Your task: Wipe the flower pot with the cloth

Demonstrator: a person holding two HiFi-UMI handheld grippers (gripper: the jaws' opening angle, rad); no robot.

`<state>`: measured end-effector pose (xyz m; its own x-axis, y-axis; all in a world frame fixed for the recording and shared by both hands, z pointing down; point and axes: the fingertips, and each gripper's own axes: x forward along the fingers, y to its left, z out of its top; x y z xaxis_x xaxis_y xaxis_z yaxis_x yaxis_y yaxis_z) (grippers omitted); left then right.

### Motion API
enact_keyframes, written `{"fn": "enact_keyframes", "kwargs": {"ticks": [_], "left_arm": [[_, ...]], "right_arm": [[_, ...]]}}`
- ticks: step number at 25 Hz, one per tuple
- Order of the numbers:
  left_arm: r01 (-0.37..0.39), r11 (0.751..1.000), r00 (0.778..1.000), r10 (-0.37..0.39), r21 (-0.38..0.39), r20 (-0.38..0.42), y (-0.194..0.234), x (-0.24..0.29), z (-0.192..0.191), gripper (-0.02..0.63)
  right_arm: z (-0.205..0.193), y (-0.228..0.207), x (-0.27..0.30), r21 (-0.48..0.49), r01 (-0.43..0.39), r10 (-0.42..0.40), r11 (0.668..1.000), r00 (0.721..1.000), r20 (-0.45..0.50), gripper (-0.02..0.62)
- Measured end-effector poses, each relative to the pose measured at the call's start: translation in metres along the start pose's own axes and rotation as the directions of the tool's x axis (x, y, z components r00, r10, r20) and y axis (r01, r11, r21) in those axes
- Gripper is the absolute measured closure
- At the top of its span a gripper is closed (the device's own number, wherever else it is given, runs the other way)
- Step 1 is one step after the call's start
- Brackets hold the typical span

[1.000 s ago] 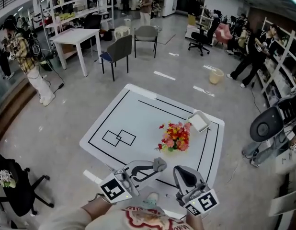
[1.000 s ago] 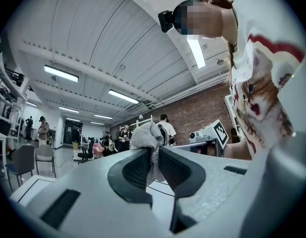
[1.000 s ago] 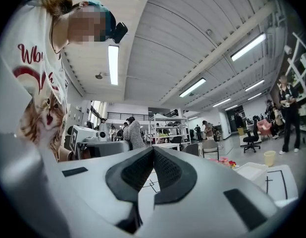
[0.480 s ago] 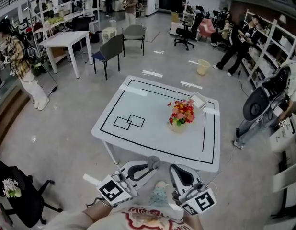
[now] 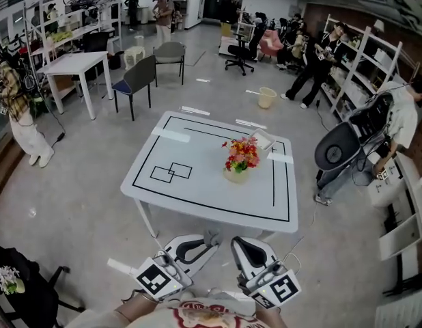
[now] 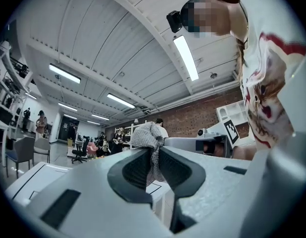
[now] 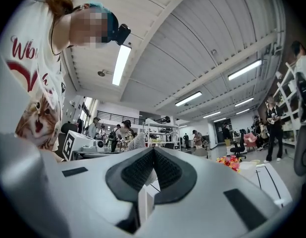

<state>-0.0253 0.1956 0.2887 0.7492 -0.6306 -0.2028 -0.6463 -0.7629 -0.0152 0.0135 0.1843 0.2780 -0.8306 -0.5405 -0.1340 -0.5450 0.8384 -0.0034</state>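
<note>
The flower pot [image 5: 235, 175], cream and filled with red and yellow flowers [image 5: 242, 153], stands on the white table [image 5: 197, 191] right of its middle. Both grippers hang well short of the table's near edge, close to my body. My left gripper [image 5: 209, 240] is shut on the grey cloth [image 5: 212, 236]; in the left gripper view the cloth [image 6: 146, 136] bunches up above the pads [image 6: 135, 168]. My right gripper [image 5: 237, 242] is shut with nothing in it, its jaws meeting at the tips [image 7: 153, 151]. The flowers [image 7: 228, 161] show far off in the right gripper view.
A white box [image 5: 263, 140] sits on the table behind the pot. Black tape lines mark the tabletop. Grey chairs [image 5: 139, 78] and another white table [image 5: 73, 63] stand beyond. People stand at the back and right. A black office chair [image 5: 20, 279] is at lower left.
The table and pot have drawn away from me; both grippers, once over the table's near edge, now hang over the floor short of it. The cloth stays in the left gripper.
</note>
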Motion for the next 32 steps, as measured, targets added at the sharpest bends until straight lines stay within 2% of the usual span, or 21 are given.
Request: {"fn": "enact_keyframes", "kwargs": {"ticks": [4,9,12,18,24,28,32], "left_arm": [[0.013,1.000,0.999,-0.014,-0.014,-0.039,-0.013,0.004,-0.005,0.563],[0.047,0.999,0.999,-0.047,0.009,-0.016,-0.040,0.000,0.003,0.563],[0.038,0.999,0.999,-0.038,0.003,-0.007,-0.058,-0.002,0.009,0.563],[0.037,0.999,0.999,-0.037,0.021,0.006,-0.128,-0.005,0.018,0.563],[0.004,1.000,1.000,-0.004,0.018,-0.003,-0.212,-0.034,0.026,0.563],[-0.021,0.999,0.999,0.021,0.025,-0.028,-0.249,-0.050,0.030,0.563],[-0.019,0.998,0.999,0.021,0.055,-0.046,-0.267,-0.057,0.038,0.563]], "right_arm": [[0.013,0.004,-0.018,-0.010,0.021,-0.021,1.000,0.999,0.036,0.595],[0.025,0.024,-0.044,-0.066,0.025,-0.023,0.998,0.999,0.033,0.595],[0.031,0.034,-0.065,-0.054,0.021,-0.019,0.998,0.999,0.039,0.595],[0.038,0.062,-0.137,-0.043,0.026,-0.026,0.999,1.000,0.017,0.595],[0.039,0.109,-0.210,-0.003,0.023,-0.023,1.000,1.000,-0.006,0.595],[0.040,0.128,-0.233,0.004,0.010,-0.010,1.000,1.000,-0.003,0.595],[0.048,0.140,-0.239,-0.003,0.016,-0.016,1.000,1.000,0.021,0.595]]}}
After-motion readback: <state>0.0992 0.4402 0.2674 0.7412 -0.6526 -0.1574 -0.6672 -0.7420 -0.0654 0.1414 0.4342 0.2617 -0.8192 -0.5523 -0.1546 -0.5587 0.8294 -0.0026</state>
